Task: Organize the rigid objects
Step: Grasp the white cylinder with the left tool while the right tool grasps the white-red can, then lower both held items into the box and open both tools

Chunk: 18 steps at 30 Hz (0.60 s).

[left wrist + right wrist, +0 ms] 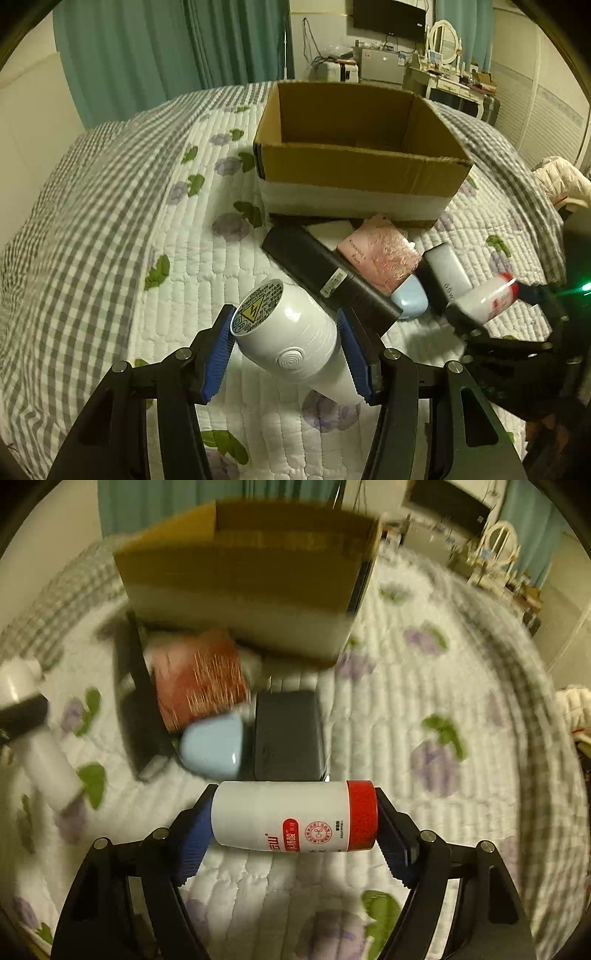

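Observation:
My left gripper (pixel 286 350) is shut on a white cylindrical device (pixel 291 336) with a yellow warning label, held above the quilt. My right gripper (pixel 293 827) is shut on a white bottle with a red cap (pixel 295 818), held crosswise; it also shows in the left wrist view (pixel 487 297). An open cardboard box (pixel 354 162) stands on the bed beyond; it also shows in the right wrist view (pixel 243 576). In front of it lie a long black box (pixel 325 273), a pink packet (pixel 380 254), a light blue case (pixel 212 747) and a dark power bank (pixel 288 736).
The bed has a white quilt with purple flowers (pixel 192 258) and a grey checked border (pixel 66 221). Teal curtains (pixel 166 48), a dressing table (pixel 454 74) and a cream jacket (pixel 561 181) lie beyond the bed.

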### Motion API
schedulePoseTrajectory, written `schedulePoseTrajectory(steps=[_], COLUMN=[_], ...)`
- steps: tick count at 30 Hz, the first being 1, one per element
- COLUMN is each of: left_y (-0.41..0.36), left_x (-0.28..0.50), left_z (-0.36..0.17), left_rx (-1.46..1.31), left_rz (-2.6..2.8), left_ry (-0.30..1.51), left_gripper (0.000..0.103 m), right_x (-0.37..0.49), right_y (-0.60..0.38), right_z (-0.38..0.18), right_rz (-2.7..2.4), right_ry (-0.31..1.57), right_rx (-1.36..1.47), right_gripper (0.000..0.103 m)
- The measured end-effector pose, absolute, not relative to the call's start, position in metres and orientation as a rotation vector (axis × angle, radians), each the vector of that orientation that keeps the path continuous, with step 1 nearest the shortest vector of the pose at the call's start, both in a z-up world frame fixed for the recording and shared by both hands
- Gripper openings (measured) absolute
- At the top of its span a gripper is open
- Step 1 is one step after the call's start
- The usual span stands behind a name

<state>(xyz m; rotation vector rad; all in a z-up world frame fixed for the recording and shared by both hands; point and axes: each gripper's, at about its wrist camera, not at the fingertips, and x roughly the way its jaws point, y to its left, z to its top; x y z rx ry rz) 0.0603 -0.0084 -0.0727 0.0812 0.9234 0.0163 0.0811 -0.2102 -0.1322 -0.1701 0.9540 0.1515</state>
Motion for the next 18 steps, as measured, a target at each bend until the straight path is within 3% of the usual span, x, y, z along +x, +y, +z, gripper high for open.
schedulePoseTrajectory(steps=[9,18], left_y=[-0.02,-0.026], left_x=[0.063,0.121], left_z=[-0.021,0.031], left_rx=[0.124,0.131], left_rz=[-0.012,-0.043], left_ry=[0.815,0.724], left_gripper=[0.056,0.056], right_x=[0.073,0.12], right_y=[-0.213,-0.21], right_z=[-0.038,0.048], right_rz=[0.149,0.186], right_ry=[0.768,0.608], right_rx=[-0.112,-0.111], right_gripper=[0.078,0.078])
